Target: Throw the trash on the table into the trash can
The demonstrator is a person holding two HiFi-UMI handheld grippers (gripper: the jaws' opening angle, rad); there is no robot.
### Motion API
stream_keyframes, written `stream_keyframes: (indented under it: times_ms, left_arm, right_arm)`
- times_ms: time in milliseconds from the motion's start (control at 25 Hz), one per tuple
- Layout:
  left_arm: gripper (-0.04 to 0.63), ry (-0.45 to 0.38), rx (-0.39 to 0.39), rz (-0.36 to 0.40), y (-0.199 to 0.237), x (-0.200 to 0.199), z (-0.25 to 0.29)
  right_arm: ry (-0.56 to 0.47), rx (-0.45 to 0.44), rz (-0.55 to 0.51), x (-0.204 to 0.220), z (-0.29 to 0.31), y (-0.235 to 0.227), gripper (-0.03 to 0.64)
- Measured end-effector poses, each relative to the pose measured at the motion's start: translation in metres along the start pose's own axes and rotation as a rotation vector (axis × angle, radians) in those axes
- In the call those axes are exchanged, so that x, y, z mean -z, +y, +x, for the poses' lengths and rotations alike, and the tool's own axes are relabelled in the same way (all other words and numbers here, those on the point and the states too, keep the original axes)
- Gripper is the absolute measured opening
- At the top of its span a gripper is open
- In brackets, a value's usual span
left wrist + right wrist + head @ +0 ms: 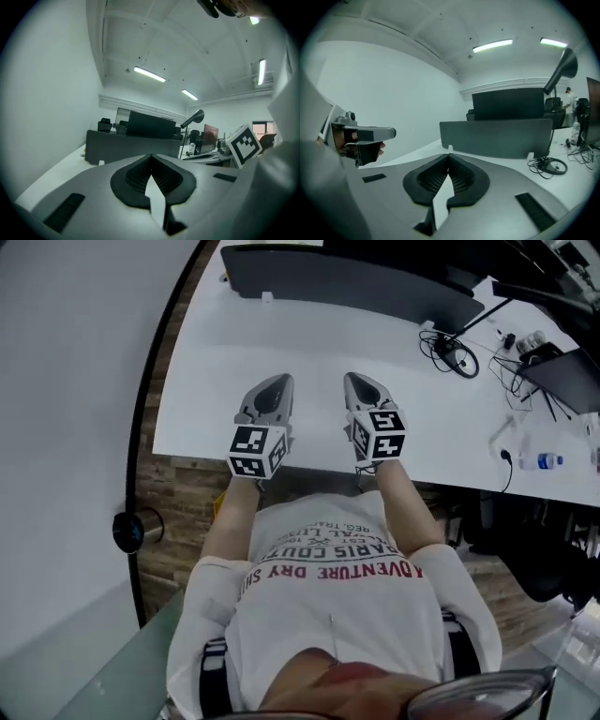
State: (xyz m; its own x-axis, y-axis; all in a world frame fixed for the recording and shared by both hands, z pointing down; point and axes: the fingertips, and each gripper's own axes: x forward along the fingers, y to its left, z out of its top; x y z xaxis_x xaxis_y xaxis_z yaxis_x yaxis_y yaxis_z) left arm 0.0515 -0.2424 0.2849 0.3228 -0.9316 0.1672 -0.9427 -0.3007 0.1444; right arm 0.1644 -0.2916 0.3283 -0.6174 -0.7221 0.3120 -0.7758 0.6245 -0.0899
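Seemingly between steps, the left tongs (278,381) and right tongs (357,379) hover shut and empty above the white worktop (309,334). No trash shows there but a bottle (542,462) far right, likely left to bin.

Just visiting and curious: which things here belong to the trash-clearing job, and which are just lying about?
For the job: left gripper, right gripper, both shut and empty; table. No trash or trash can shows.
Lying about: divider, cables, bottle.
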Motion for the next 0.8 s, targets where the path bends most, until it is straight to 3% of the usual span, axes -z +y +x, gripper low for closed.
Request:
stream_keyframes:
  times_ms: [200, 360, 560, 800]
  left_arm:
    - [0.023, -0.002, 0.128, 0.042, -0.038, -0.015, 0.022]
    - [0.023, -0.028, 0.173, 0.05, -0.053, -0.024, 0.028]
    - [0.023, -0.042, 0.176, 0.051, -0.056, -0.029, 0.029]
    - [0.023, -0.042, 0.144, 0.039, -0.049, -0.03, 0.029]
  right_arm:
    - [-0.068, 0.162, 0.068, -0.006, -0.042, -0.04, 0.026]
    - [-0.098, 0.241, 0.06, -0.012, -0.061, -0.059, 0.025]
    - [-0.114, 0.259, 0.099, -0.013, -0.07, -0.071, 0.025]
    - [-0.101, 0.252, 0.071, -0.016, -0.067, -0.071, 0.025]
